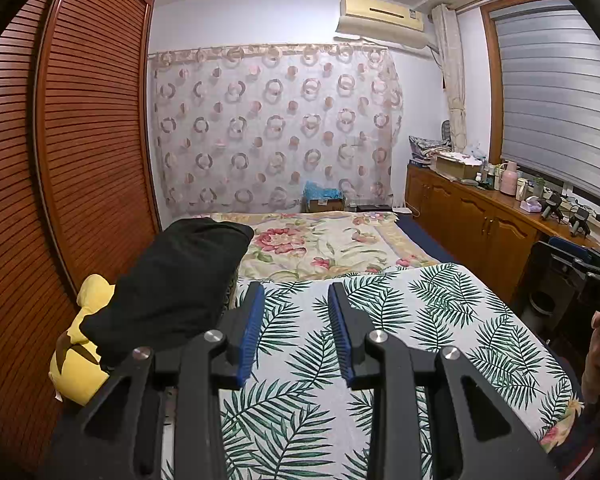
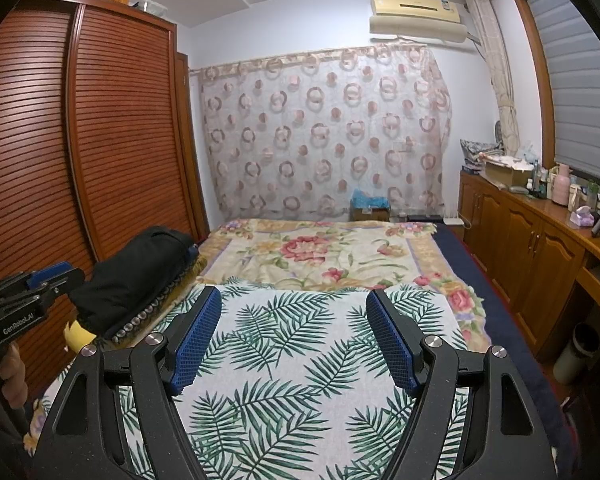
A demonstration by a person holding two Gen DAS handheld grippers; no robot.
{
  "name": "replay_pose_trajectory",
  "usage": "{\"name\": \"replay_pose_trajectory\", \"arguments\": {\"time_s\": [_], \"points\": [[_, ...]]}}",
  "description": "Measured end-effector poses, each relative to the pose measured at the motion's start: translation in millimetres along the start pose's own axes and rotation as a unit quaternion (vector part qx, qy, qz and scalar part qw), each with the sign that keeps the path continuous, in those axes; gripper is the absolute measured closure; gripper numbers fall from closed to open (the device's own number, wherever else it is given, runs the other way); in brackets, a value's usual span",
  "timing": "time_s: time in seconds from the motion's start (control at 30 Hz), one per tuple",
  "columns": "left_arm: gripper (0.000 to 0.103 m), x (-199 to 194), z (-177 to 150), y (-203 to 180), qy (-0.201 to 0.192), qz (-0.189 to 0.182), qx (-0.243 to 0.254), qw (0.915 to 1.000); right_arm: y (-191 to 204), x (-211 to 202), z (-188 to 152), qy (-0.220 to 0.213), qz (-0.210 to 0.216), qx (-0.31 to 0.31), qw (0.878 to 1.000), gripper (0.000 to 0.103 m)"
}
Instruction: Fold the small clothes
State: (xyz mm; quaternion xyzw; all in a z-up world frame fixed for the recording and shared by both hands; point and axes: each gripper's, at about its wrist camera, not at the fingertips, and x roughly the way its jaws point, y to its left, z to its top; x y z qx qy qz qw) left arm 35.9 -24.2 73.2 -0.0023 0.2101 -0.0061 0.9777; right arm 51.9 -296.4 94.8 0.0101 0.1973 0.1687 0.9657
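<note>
A black garment lies bunched on the left side of the bed, over a yellow plush toy; it also shows in the right wrist view. My left gripper is open and empty, held above the palm-leaf cloth, just right of the black garment. My right gripper is open and empty above the same cloth. The left gripper body shows at the left edge of the right wrist view. The right gripper body shows at the right edge of the left wrist view.
A floral blanket covers the far half of the bed. A slatted wooden wardrobe stands close on the left. A wooden cabinet with bottles and clutter runs along the right. A patterned curtain hangs on the far wall.
</note>
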Motion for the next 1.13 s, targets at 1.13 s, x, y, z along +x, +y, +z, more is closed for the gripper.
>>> {"name": "replay_pose_trajectory", "arguments": {"time_s": [1.13], "points": [[0.071,-0.1,-2.1,-0.2,-0.001,0.000,0.000,1.0000,-1.0,-0.3,0.8,0.000,0.000,0.000,1.000,0.026]]}}
